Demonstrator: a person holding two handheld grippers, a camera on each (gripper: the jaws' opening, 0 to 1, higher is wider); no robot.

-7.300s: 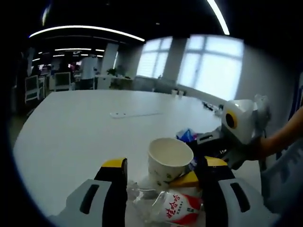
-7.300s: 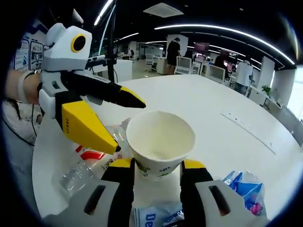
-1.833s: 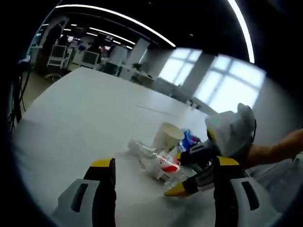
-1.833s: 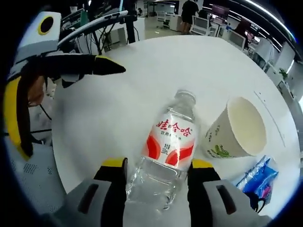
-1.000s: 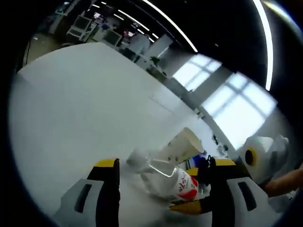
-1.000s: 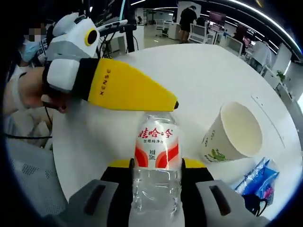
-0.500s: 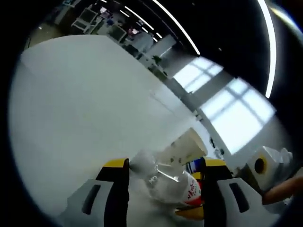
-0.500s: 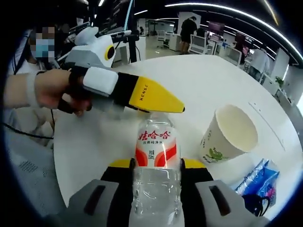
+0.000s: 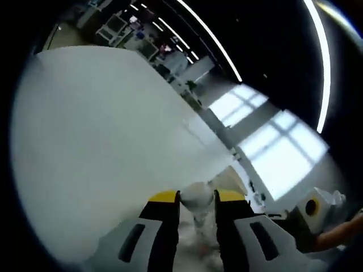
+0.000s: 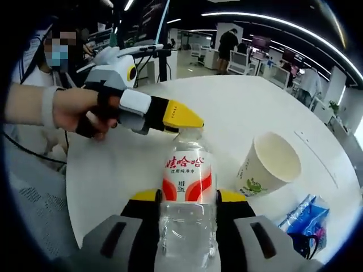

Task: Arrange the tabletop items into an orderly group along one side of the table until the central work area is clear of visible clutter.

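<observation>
While the right gripper (image 10: 187, 212) is clamping the body of the clear water bottle (image 10: 186, 192) between nearly closed jaws, the left gripper (image 9: 197, 198) is pinching the bottle's cap (image 9: 196, 195) with its jaws drawn in tight; in the right gripper view its yellow tips are sitting right at the bottle's top (image 10: 182, 123). Judging from this, the bottle is being held at both ends, so both hands should be moving together and keeping it upright, with the body grip firm enough not to slip but not crushing the thin plastic. Just beside the bottle, the paper cup (image 10: 266, 164) is leaning on the white table (image 10: 238, 107), and the blue snack packet (image 10: 309, 224) is lying near the table's edge.
</observation>
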